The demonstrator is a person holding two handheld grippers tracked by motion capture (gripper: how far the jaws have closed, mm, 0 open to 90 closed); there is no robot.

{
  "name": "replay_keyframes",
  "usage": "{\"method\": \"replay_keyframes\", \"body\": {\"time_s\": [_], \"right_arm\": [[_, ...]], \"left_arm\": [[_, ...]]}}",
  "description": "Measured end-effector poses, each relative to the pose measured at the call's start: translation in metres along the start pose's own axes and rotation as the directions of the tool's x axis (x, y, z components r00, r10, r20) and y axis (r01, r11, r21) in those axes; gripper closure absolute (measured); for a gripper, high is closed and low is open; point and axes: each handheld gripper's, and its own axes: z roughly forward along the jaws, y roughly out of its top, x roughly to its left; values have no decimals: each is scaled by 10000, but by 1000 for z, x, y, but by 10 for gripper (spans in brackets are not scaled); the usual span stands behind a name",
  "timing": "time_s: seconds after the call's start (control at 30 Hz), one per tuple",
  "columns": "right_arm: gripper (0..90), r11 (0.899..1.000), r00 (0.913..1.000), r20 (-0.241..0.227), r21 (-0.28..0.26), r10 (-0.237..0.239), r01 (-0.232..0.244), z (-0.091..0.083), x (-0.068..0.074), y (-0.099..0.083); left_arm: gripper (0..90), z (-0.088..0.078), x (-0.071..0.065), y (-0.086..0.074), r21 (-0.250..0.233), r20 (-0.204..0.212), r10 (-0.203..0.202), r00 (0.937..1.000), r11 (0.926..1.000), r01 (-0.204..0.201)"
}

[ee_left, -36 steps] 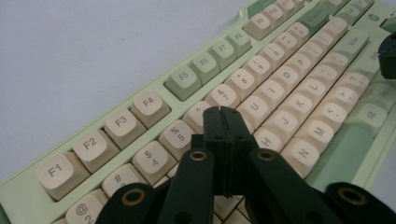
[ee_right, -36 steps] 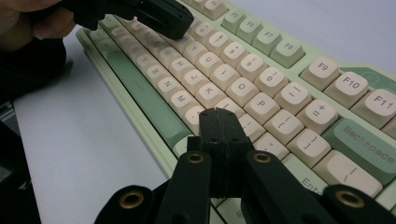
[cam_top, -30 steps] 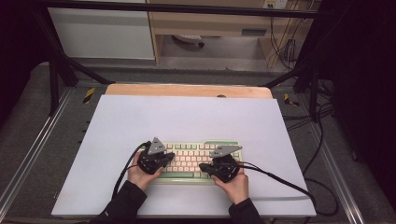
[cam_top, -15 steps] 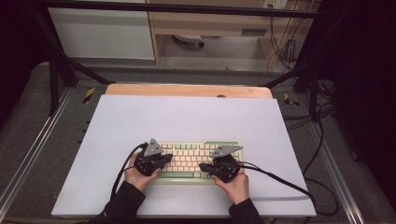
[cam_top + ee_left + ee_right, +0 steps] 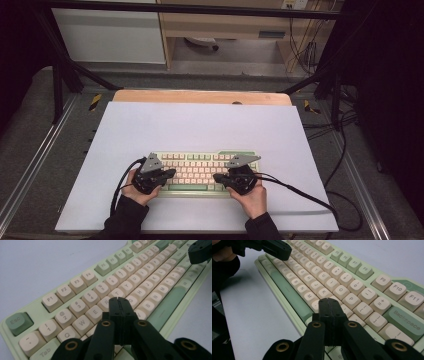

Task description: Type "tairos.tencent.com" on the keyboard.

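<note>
A pale lilac tabletop point(image 5: 200, 125) on a wooden board fills a dim, cable-strewn room. The cream-and-green mechanical keyboard point(image 5: 202, 170) lies near the front edge. Both jaws are pressed together, empty; the left gripper point(image 5: 170, 174) has slid left since earlier, while the right gripper point(image 5: 218, 177) has stayed put.

A pale sheet point(image 5: 200, 125) covers the bench point(image 5: 200, 96); beyond it stand a white cabinet point(image 5: 110, 35) and wooden shelving point(image 5: 225, 22), with cables point(image 5: 300, 45) hanging.

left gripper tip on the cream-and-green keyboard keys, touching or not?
Cannot tell. In the left gripper view the shut black left gripper covers the keyboard keys near R and T; the tip's underside is hidden.
</note>
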Motion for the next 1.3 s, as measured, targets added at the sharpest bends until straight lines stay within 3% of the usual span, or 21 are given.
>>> {"method": "replay_keyframes", "body": {"time_s": [0.53, 1.07, 1.3], "right_arm": [[900, 9998, 9997, -151, 123, 172, -170, 14, -1, -2], [900, 9992, 9999, -51, 378, 111, -109, 23, -2, -6], [900, 9997, 9999, -101, 203, 114, -112, 20, -2, -5]], "left_arm": [[899, -26, 10, -21, -150, -99, -314, 9995, 9994, 313], [898, -27, 16, -22, -276, -49, -512, 9987, 9983, 510], [898, -26, 15, -21, -277, -23, -508, 9987, 9983, 508]]}}
